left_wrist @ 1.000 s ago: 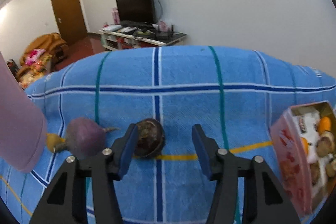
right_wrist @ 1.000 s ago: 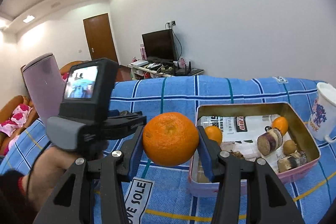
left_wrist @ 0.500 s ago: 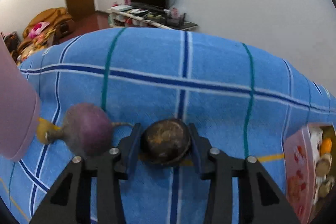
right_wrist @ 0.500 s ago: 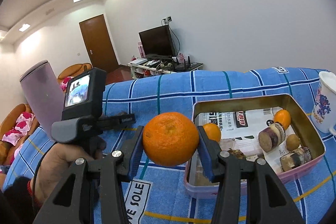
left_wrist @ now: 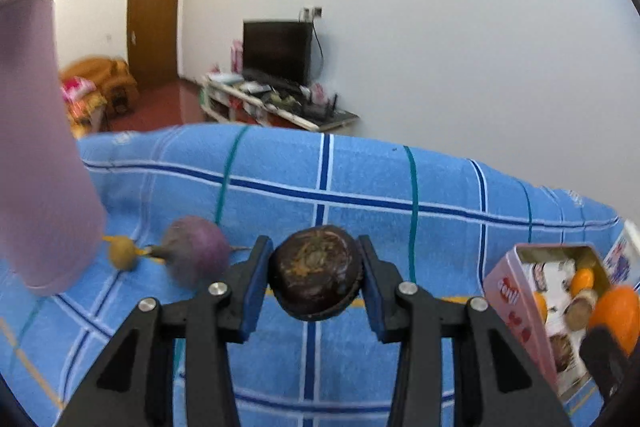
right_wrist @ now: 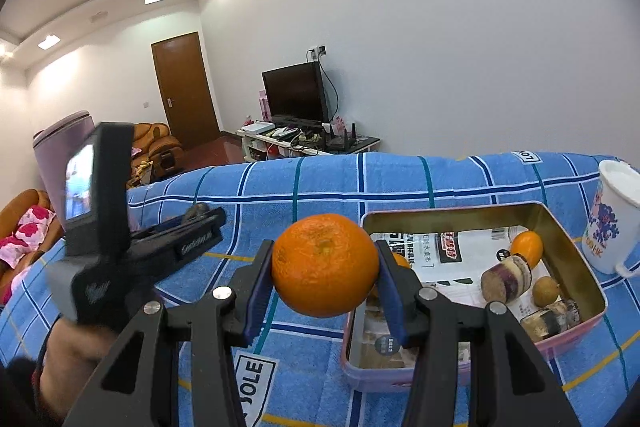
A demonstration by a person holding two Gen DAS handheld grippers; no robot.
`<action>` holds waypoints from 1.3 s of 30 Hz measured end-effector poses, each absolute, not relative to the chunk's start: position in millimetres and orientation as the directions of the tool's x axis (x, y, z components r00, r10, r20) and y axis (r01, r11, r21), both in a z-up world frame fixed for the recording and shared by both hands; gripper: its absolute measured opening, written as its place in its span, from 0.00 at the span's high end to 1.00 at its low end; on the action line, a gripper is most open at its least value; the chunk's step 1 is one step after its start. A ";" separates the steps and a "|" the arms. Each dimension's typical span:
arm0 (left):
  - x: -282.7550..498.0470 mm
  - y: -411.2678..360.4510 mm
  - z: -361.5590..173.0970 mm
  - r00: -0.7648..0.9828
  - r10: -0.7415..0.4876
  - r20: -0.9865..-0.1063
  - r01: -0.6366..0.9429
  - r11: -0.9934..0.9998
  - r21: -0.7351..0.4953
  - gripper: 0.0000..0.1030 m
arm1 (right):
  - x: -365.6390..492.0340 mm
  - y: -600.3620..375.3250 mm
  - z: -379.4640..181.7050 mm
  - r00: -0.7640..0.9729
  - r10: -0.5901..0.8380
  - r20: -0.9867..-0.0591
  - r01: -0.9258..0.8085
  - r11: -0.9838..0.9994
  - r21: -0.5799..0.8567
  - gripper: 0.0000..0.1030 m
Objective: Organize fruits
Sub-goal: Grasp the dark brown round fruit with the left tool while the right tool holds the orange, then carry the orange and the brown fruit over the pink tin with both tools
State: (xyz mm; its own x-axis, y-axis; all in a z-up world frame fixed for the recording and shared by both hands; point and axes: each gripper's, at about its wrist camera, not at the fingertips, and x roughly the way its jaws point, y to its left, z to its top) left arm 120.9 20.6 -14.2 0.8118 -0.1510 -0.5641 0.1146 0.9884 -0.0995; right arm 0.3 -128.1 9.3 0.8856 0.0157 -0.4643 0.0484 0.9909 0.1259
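My left gripper (left_wrist: pixel 315 277) is shut on a dark brown round fruit (left_wrist: pixel 316 273) and holds it above the blue checked cloth. A purple fruit (left_wrist: pixel 196 253) and a small yellow fruit (left_wrist: pixel 122 253) lie on the cloth to its left. My right gripper (right_wrist: pixel 325 267) is shut on an orange (right_wrist: pixel 325 265), held just left of the pink tin (right_wrist: pixel 452 215). The tin holds small oranges, cut purple pieces and a small brown fruit (right_wrist: pixel 546 291). The tin (left_wrist: pixel 516 291) also shows at the right in the left wrist view. The left gripper's body (right_wrist: pixel 120 247) shows at the left.
A tall pink cup (left_wrist: pixel 36 147) stands at the left, next to the loose fruits. A white mug (right_wrist: pixel 614 215) stands right of the tin. The blue checked cloth (left_wrist: pixel 360 179) covers the whole surface. A TV stand and sofa are far behind.
My left gripper closed on the dark fruit and lifted it off the cloth. My right gripper kept hold of the orange near the tin.
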 end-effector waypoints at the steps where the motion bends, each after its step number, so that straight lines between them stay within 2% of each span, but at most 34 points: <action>1: 112.4 19.2 -12.2 0.822 -0.135 -0.552 0.109 0.991 -0.081 0.57 | 0.0 -127.4 9.2 0.886 0.015 -0.463 0.047 0.991 0.122 0.51; 9: 63.8 18.5 -3.5 0.884 -0.011 -0.468 0.036 0.998 0.044 0.57 | -5.7 -123.6 11.8 0.902 -0.004 -0.432 0.049 0.994 0.093 0.51; 18: 31.0 21.8 -1.7 0.895 0.027 -0.444 -0.005 0.999 0.050 0.57 | -8.7 -114.0 7.7 0.908 -0.022 -0.419 0.042 0.998 0.040 0.51; 39: 4.0 17.8 -0.1 0.906 0.021 -0.422 0.004 0.998 0.057 0.57 | -23.3 -109.6 4.1 0.904 -0.047 -0.425 0.052 0.999 0.000 0.51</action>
State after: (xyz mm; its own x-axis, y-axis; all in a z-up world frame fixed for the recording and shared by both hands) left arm 4.0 17.8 -0.1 0.9064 0.0210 -0.4219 0.0035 0.9984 0.0573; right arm -23.3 -109.6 4.1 0.9038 -0.0469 -0.4255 0.0517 0.9987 -0.0002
